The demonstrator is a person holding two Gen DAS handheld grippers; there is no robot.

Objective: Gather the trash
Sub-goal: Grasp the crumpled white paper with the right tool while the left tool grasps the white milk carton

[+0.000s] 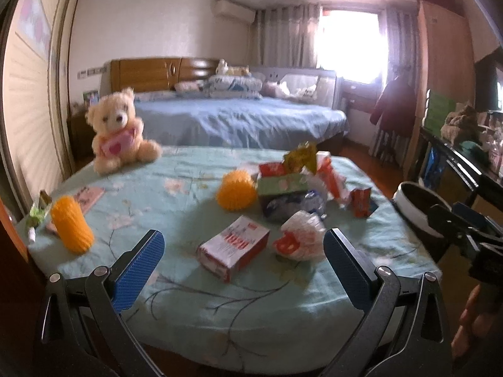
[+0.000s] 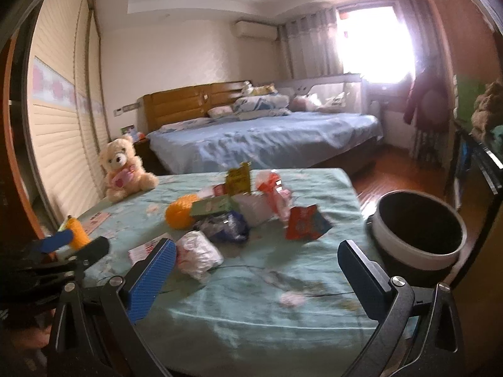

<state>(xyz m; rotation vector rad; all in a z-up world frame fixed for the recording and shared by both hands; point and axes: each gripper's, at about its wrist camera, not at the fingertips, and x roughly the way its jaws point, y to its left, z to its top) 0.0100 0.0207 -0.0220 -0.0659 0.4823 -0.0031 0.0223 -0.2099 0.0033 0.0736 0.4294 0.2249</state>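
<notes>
Trash lies on a table with a green floral cloth (image 1: 195,301). A red and white carton (image 1: 233,247) and a crumpled plastic wrapper (image 1: 302,239) sit just beyond my open left gripper (image 1: 243,246). Further back is a pile with a green box (image 1: 283,183), a blue wrapper (image 1: 294,205) and red packets (image 1: 361,201). My right gripper (image 2: 256,259) is open above the cloth, with the same crumpled wrapper (image 2: 198,254) beside its left finger and a red packet (image 2: 305,223) ahead. A dark bin with a white rim (image 2: 418,235) stands at the table's right edge.
A teddy bear (image 1: 118,132) sits at the table's far left corner. An orange spiky ball (image 1: 235,190) and an orange ribbed cylinder (image 1: 71,224) also lie on the cloth. A bed (image 2: 261,138) fills the room behind. A dark shelf (image 1: 462,163) lines the right side.
</notes>
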